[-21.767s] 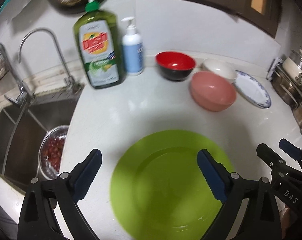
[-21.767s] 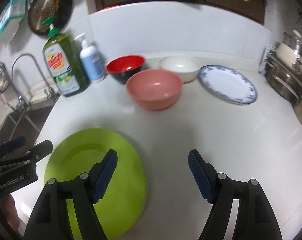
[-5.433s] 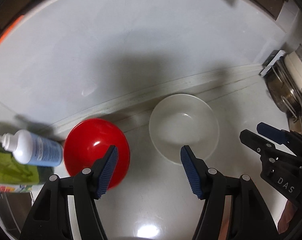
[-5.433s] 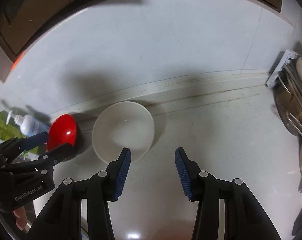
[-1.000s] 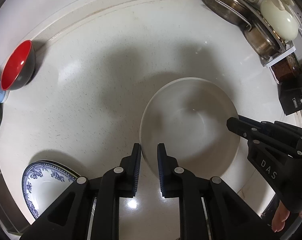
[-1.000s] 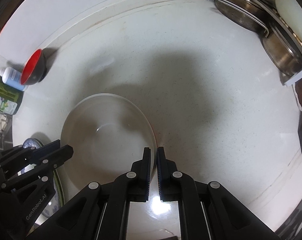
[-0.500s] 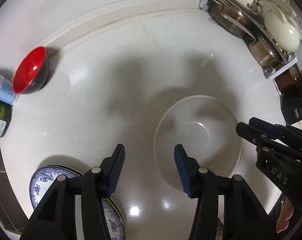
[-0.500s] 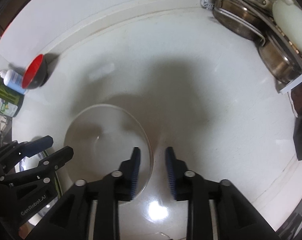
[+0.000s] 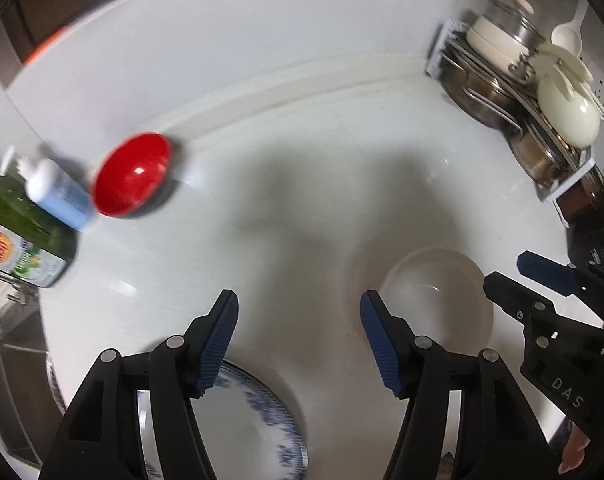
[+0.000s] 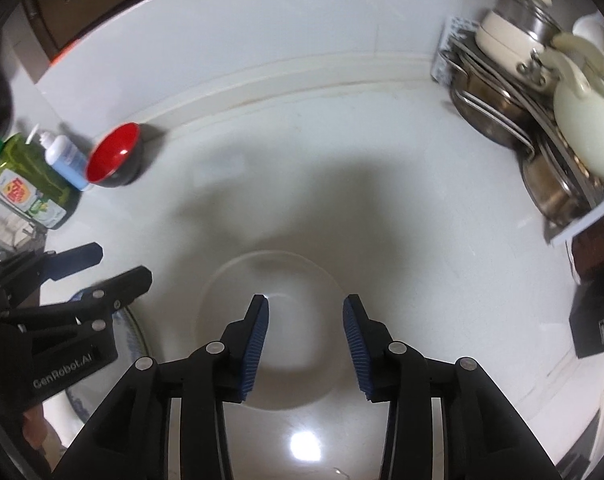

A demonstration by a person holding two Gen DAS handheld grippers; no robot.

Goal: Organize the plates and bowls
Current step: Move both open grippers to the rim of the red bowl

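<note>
While both grippers hang above the white counter (image 9: 302, 184), neither has hold of anything. From the left wrist view, the left gripper (image 9: 300, 336) has its jaws standing wide apart, having just been opening, with only bare counter between the blue pads (image 9: 218, 344). At about 4 o'clock from it sits the white bowl (image 9: 437, 300), upright on the counter and clear of the pads. At 6 o'clock, partly under the left finger, lies the blue-patterned plate (image 9: 254, 420). The red bowl (image 9: 132, 184) stands far off at 10 o'clock, near the back edge, just beside a blue pump bottle (image 9: 60, 196) and a green soap bottle (image 9: 18, 240). A rack of steel pots (image 9: 513, 92) fills the 2 o'clock corner.

From the right wrist view, the right gripper (image 10: 305, 344) is moderately open, its jaws also having just been opening. They hover over the white bowl (image 10: 230, 300), which lies beneath and around them at 6 o'clock; the pads do not press its rim. The left gripper (image 10: 106, 264) shows at 9 o'clock, over the edge of the blue-patterned plate (image 10: 136, 344). The red bowl (image 10: 112, 154) sits at 10 o'clock, the pot rack (image 10: 541, 120) at 2 o'clock, and a dark box (image 10: 595, 320) at 3 o'clock
</note>
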